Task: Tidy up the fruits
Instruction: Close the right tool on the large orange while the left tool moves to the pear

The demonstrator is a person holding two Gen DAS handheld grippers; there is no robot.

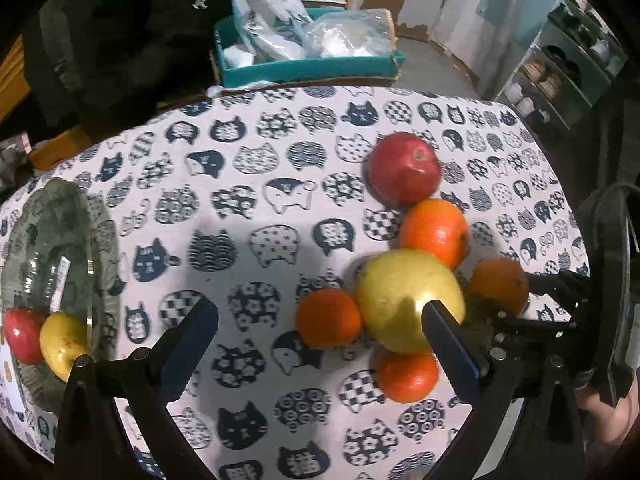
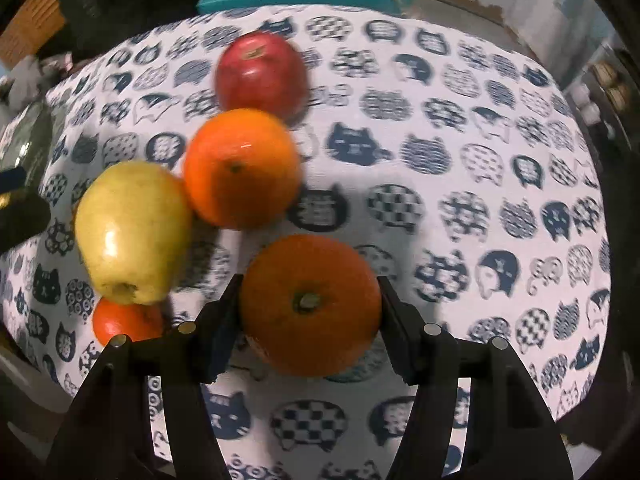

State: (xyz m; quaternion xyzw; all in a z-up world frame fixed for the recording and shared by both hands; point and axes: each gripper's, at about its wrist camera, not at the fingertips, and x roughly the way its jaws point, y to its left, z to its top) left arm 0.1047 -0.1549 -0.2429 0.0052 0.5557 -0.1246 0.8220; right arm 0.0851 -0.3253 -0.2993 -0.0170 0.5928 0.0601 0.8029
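In the left wrist view my left gripper point(image 1: 320, 332) is open and empty above the cat-print cloth. Ahead lie a yellow apple point(image 1: 408, 300), a red apple point(image 1: 404, 168) and several oranges: one point(image 1: 436, 232) behind the yellow apple, one point(image 1: 328, 318) to its left, one point(image 1: 406, 378) in front. A glass dish point(image 1: 60, 232) at the left holds a red apple point(image 1: 22, 336) and a yellow apple point(image 1: 62, 344). In the right wrist view my right gripper point(image 2: 310, 308) is shut on an orange point(image 2: 310, 304); that orange also shows in the left wrist view point(image 1: 500, 286).
A teal box point(image 1: 308, 66) with plastic bags stands beyond the table's far edge. Shelves point(image 1: 560, 76) with jars are at the right. In the right wrist view the red apple point(image 2: 260, 76), an orange point(image 2: 240, 168) and the yellow apple point(image 2: 132, 232) lie left of my gripper.
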